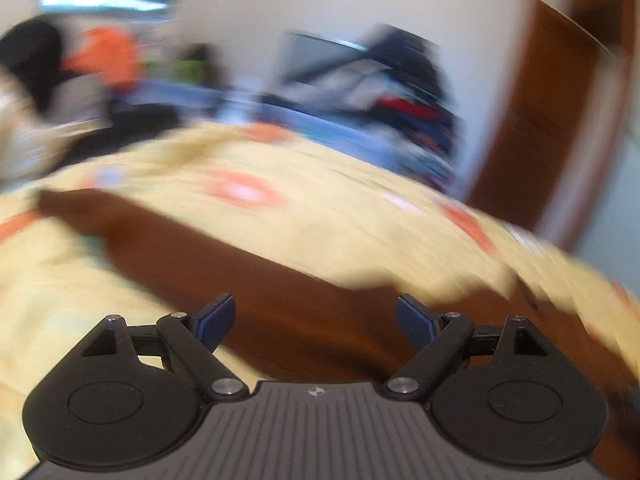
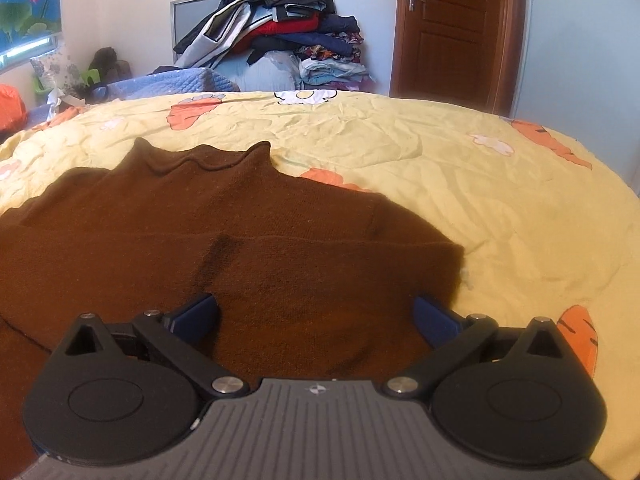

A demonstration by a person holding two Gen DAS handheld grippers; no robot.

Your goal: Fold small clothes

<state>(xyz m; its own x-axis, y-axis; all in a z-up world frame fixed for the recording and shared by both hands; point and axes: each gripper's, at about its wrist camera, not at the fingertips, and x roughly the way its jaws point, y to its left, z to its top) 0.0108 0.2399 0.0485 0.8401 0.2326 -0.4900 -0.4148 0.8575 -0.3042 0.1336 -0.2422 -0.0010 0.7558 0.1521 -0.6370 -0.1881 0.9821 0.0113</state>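
A brown knit sweater (image 2: 224, 232) lies flat on the yellow bed cover (image 2: 460, 168), its turtleneck collar pointing away from me. A fold line crosses its middle. My right gripper (image 2: 316, 316) is open, low over the sweater's near part, with the fabric lying between its blue fingertips (image 2: 434, 316). The left wrist view is motion-blurred. There my left gripper (image 1: 316, 316) is open and empty above the same sweater (image 1: 248, 280), which runs diagonally across the cover (image 1: 320, 184).
A tall pile of clothes (image 2: 280, 28) and a blue quilted blanket (image 2: 176, 80) sit beyond the bed's far edge. A wooden door (image 2: 452, 28) stands at the back right. An orange item (image 2: 10, 106) lies at the far left.
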